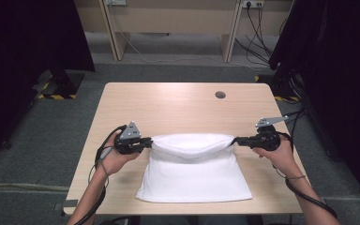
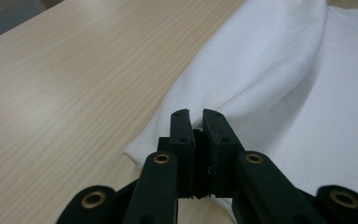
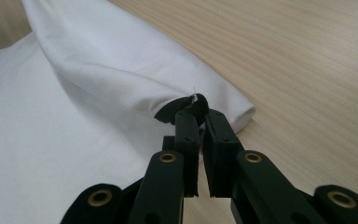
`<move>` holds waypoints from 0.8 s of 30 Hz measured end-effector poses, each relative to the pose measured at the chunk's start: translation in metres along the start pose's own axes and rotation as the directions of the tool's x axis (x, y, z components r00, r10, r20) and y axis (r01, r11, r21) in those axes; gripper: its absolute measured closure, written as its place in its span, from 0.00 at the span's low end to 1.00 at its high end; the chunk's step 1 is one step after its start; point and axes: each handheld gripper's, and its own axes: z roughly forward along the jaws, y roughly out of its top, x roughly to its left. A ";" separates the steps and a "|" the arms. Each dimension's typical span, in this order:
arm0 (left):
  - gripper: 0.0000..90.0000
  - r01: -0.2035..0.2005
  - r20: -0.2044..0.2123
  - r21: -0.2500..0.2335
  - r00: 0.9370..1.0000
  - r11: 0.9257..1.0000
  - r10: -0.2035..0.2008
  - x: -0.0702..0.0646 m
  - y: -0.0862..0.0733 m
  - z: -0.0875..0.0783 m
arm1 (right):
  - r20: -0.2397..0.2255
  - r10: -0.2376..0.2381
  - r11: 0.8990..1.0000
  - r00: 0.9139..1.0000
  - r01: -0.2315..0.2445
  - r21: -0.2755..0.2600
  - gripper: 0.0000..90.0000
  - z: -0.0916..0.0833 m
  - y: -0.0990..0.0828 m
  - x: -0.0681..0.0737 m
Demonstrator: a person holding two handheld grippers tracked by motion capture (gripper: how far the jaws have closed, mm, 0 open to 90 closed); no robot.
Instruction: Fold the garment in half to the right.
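So it's a plain white cloth [image 1: 194, 176], smooth fabric with no print, lying on the near half of the table. The near part lies flat, bottom edge close to the table's near edge. The far edge is lifted and folded back toward the near side, sagging in a soft curve in the middle, with its left and right corners pinched up off the wood.
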 end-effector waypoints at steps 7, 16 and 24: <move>0.91 -0.015 -0.001 0.002 1.000 1.000 0.015 -0.006 -0.003 -0.007 | -0.010 -0.008 1.000 1.000 0.008 -0.003 0.95 -0.006 -0.005 0.005; 0.91 -0.034 0.000 0.016 0.999 0.999 0.034 -0.015 -0.008 -0.013 | -0.024 -0.025 1.000 0.999 0.025 -0.010 0.95 -0.010 -0.010 0.014; 0.91 -0.044 0.001 0.013 0.999 0.999 0.044 -0.022 -0.011 -0.019 | -0.032 -0.038 0.999 0.999 0.038 -0.011 0.95 -0.015 -0.013 0.021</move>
